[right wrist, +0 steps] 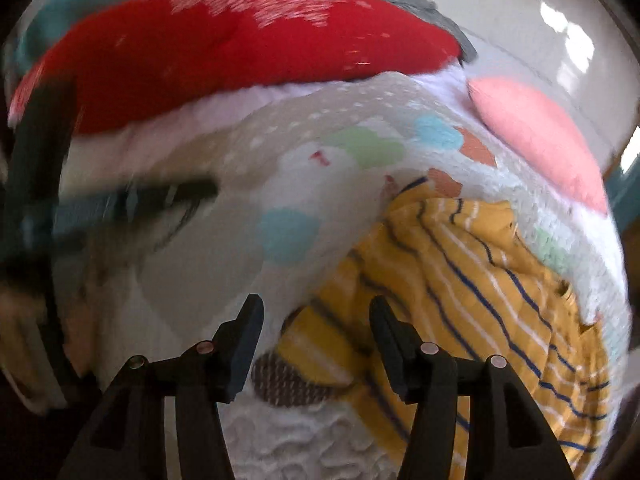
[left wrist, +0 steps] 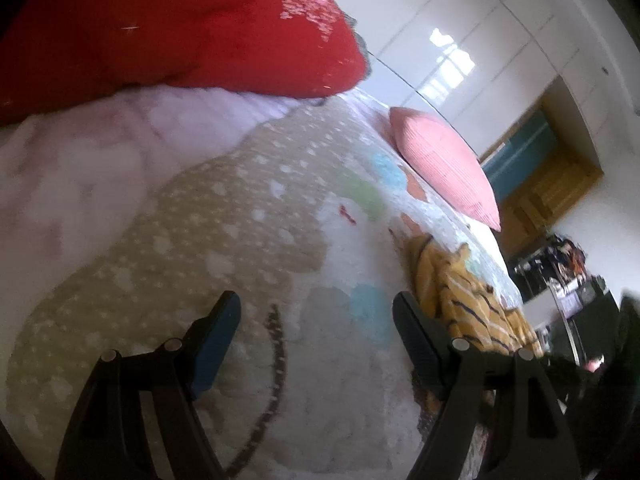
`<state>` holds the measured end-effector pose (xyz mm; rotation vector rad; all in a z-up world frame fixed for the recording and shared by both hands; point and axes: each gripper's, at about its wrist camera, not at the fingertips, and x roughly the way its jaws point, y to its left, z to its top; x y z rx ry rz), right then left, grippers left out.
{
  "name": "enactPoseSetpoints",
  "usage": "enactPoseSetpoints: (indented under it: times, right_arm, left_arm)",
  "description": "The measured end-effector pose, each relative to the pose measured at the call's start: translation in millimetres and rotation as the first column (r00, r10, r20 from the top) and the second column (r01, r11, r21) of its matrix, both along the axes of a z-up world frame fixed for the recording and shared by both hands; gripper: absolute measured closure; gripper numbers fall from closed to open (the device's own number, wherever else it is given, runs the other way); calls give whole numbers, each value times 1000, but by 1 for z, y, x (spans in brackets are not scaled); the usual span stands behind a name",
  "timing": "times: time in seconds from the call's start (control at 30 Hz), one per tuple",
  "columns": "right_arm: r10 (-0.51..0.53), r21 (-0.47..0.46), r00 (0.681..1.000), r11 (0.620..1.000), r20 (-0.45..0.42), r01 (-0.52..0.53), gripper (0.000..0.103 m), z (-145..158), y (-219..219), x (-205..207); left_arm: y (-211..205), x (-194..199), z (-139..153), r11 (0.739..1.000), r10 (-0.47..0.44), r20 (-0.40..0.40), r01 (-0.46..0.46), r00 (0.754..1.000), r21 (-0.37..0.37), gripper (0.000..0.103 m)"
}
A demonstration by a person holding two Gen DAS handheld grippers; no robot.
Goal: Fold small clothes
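White cupboard doors stand behind the bed, and a quilted bedspread with coloured patches covers it. At its far end lies a big red pillow, and a pink cushion is to the right of that pillow. A crumpled yellow striped garment lies on the bedspread, nearer than the pink cushion. The right gripper hangs wide apart over the garment's edge, empty. The left gripper is also wide and empty, left of the garment.
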<state>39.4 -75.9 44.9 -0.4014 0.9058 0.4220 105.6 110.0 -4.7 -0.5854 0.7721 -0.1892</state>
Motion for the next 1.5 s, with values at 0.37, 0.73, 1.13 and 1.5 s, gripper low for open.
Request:
enactPoseSetpoints:
  times: [0.37,0.73,1.13,1.5]
  right_arm:
    - [-68,-23,998,997,6,68,92,-18,7,13]
    - [-91,371,976,915,-196,160,59,-9,-26,25]
    - [-590,325,785,717,-187,617,56,-27,-255,-4]
    - [-597,303,794,741,-111,599,47,4,-277,24]
  left_arm:
    - [14,-4,-3,999,49,-7,-49,999,8,26]
    - [9,-2,-5,995,63,-4,-63,998,75,25]
    - [-51,-11,17,989,-73,81,62,994,135,24]
    - [-139,-25,24,930,-303,151,258,941,263,18]
